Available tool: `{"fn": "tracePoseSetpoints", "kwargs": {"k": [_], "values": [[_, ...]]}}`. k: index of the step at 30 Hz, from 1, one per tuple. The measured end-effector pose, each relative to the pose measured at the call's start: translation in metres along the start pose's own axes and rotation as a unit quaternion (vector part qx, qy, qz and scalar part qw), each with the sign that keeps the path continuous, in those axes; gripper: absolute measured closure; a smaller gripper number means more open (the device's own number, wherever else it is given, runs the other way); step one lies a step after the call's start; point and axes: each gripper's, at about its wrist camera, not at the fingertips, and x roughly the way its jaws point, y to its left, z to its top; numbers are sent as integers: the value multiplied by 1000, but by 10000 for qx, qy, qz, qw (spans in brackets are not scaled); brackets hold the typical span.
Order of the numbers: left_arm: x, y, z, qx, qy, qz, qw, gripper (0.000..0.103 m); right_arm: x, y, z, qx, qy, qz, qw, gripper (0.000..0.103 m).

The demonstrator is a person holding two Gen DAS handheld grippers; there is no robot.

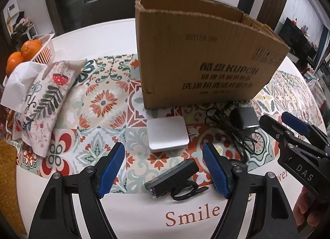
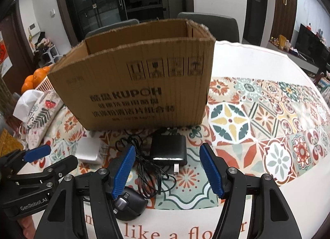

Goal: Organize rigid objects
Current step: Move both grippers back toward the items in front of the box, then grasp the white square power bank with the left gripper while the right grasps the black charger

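Observation:
An open cardboard box (image 1: 198,57) stands on the patterned tablecloth; it also shows in the right wrist view (image 2: 140,86). In front of it lie a silver metal case (image 1: 167,133), a black power adapter (image 1: 244,119) with tangled cable, and a black bike light (image 1: 173,179) with a strap. My left gripper (image 1: 165,170) is open, the bike light between its fingers. My right gripper (image 2: 167,170) is open above the adapter (image 2: 168,149) and cable; a black mouse (image 2: 130,204) lies under its left finger. The silver case (image 2: 87,150) sits left of the adapter.
A floral pillow (image 1: 45,102) with a tissue lies at the left, beside a white basket (image 1: 44,51) of oranges. Chairs stand behind the table. The right gripper shows in the left wrist view (image 1: 288,129); the left gripper shows in the right wrist view (image 2: 41,156).

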Motion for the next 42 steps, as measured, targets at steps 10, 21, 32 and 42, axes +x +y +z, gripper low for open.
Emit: {"fn": "tracePoseSetpoints", "kwargs": {"k": [10, 21, 32, 42], "values": [[26, -3, 1, 103, 298, -63, 9995, 26, 23, -5, -7, 31, 267, 30, 9996, 38], [55, -2, 8, 111, 534, -165, 9984, 26, 47, -8, -5, 81, 446, 77, 9989, 38], [81, 8, 21, 68, 605, -173, 9980, 30, 66, -5, 1, 118, 544, 146, 9983, 38], [85, 8, 26, 110, 437, -185, 9988, 44, 75, -4, -2, 156, 637, 258, 9975, 46]]}}
